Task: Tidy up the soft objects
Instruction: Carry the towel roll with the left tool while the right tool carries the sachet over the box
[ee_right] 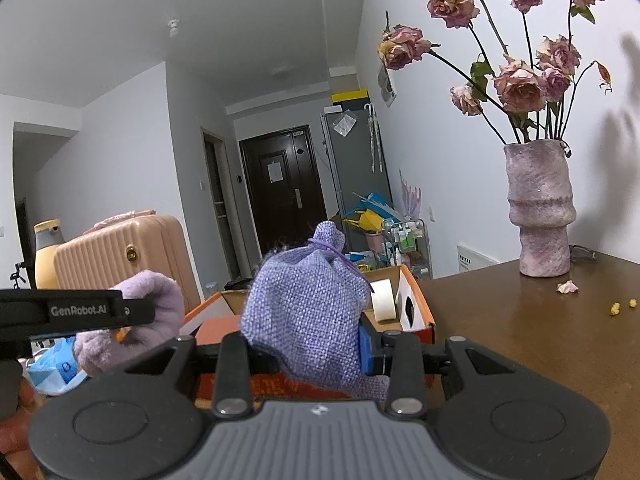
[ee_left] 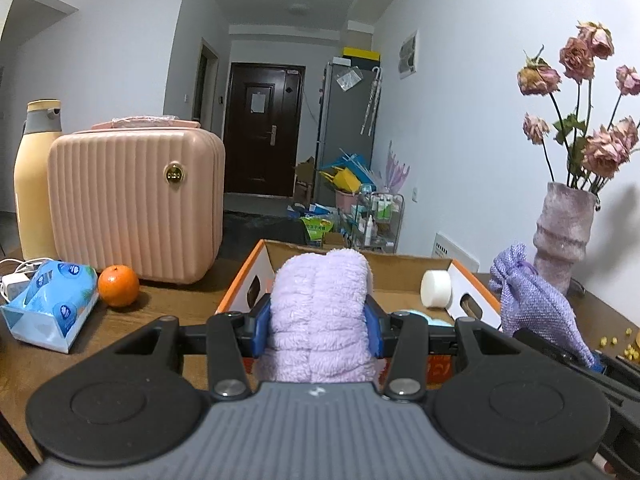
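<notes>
My left gripper is shut on a fluffy lilac towel, held upright just in front of an open orange-and-white cardboard box. My right gripper is shut on a purple burlap drawstring pouch, held in front of the same box. The pouch also shows at the right of the left wrist view. The towel and left gripper show at the left of the right wrist view. A white tape roll lies inside the box.
A pink ribbed case, a cream bottle, an orange and a blue tissue pack stand at the left on the brown table. A vase of dried roses stands at the right by the wall, with crumbs nearby.
</notes>
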Motion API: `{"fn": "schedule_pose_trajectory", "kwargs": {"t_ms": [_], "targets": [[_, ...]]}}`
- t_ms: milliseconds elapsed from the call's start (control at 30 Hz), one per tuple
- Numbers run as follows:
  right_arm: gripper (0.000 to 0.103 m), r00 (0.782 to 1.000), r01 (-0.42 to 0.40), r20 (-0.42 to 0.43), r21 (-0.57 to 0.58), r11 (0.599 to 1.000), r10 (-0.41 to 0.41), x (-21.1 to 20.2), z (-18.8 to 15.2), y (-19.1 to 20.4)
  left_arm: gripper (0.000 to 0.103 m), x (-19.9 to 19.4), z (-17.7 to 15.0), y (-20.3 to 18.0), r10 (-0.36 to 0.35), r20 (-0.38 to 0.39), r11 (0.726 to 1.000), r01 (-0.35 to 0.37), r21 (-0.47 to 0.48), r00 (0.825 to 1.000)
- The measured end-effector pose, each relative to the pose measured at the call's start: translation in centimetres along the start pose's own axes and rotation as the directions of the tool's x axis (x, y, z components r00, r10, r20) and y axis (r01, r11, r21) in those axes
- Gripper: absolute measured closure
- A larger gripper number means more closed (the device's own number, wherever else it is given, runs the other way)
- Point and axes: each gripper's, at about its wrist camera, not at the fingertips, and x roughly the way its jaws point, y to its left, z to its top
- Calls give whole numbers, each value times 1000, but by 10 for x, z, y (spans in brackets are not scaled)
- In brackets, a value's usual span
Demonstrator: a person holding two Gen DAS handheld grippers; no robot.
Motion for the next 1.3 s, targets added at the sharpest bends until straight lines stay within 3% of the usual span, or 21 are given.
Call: {"fn": "schedule_pose_trajectory", "kwargs": {"t_ms": [500,1300], "targets": [[69,1000,-18,17,38,999,18,42,20,-3,57,36,18,4,36,8,998,-35,-46,999],[69,1000,0,-12,-50,999,-1,112,39,-1,57,102,30,-20,55,13,998,-55,-9,998]]}}
